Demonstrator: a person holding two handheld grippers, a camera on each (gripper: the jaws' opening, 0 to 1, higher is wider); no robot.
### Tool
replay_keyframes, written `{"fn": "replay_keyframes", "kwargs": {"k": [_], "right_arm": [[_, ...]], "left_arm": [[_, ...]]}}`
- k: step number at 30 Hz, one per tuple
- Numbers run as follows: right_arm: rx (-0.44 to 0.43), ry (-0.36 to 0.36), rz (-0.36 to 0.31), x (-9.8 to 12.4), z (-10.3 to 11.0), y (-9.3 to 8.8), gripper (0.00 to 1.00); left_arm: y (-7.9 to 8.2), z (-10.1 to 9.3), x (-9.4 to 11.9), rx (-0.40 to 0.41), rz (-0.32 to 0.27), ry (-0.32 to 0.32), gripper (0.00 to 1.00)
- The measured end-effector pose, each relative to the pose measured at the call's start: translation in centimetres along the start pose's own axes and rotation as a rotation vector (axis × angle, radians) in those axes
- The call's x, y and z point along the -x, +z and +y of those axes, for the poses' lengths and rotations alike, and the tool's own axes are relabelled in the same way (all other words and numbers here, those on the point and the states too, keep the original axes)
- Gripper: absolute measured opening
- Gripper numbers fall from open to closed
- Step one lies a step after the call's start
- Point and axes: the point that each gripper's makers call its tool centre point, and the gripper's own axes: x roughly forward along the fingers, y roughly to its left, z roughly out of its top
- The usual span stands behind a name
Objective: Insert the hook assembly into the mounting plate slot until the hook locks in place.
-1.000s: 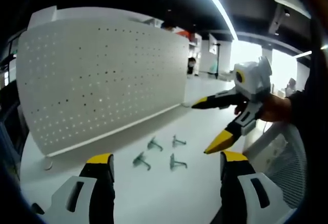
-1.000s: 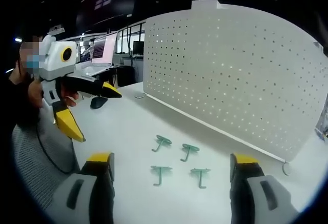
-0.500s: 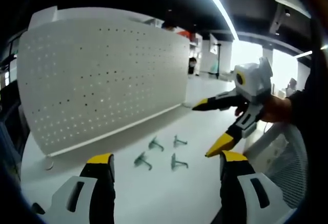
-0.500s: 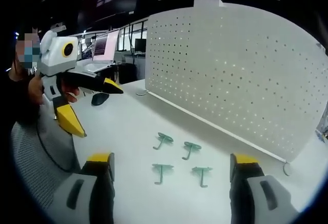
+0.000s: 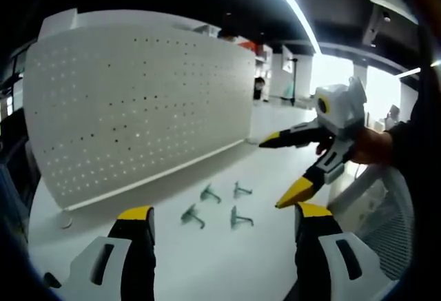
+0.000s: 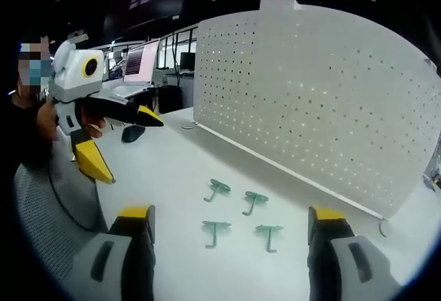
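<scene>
A white perforated mounting plate [image 5: 138, 108] [image 6: 317, 101] stands upright along the far side of the white table [image 5: 207, 266]. Several small green hooks [image 5: 209, 193] [image 6: 218, 189] lie loose on the table in front of it. My left gripper [image 5: 224, 211] hovers open over the near table edge, short of the hooks, and holds nothing. It also appears in the right gripper view [image 6: 129, 147], raised at the left. My right gripper [image 6: 231, 213] is open and empty as well, held above the table; in the left gripper view [image 5: 279, 170] its yellow tips are spread.
A small round disc [image 6: 384, 227] [image 5: 64, 222] lies at the plate's end. A laptop [image 6: 141, 63] and a dark mouse [image 6: 132, 136] sit on a desk behind. A mesh chair [image 5: 386, 211] stands beside the table. A person's hand [image 5: 368, 146] holds the right gripper.
Both views only sway slightly. The hooks and the plate stay where they were, and both grippers remain open.
</scene>
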Motion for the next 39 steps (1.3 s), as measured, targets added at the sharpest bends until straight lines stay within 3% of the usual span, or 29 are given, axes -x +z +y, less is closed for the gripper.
{"fn": "replay_keyframes", "kwargs": {"k": [13, 25, 34, 39], "right_arm": [[0.016, 0.006, -0.021, 0.2, 0.1, 0.5, 0.79], [0.033, 0.068, -0.013, 0.1, 1.4, 0.5, 0.61], [0.116, 0.087, -0.047, 0.6, 0.8, 3.6, 0.48], [0.154, 0.119, -0.033, 0.0, 1.2, 4.1, 0.42]], "left_arm": [[-0.1, -0.2, -0.1, -0.007, 0.006, -0.011, 0.84], [0.2, 0.0, 0.2, -0.005, -0.005, -0.002, 0.83], [0.1, -0.1, 0.2, -0.010, 0.001, -0.001, 0.82], [0.2, 0.0, 0.2, -0.009, -0.003, 0.002, 0.82]]}}
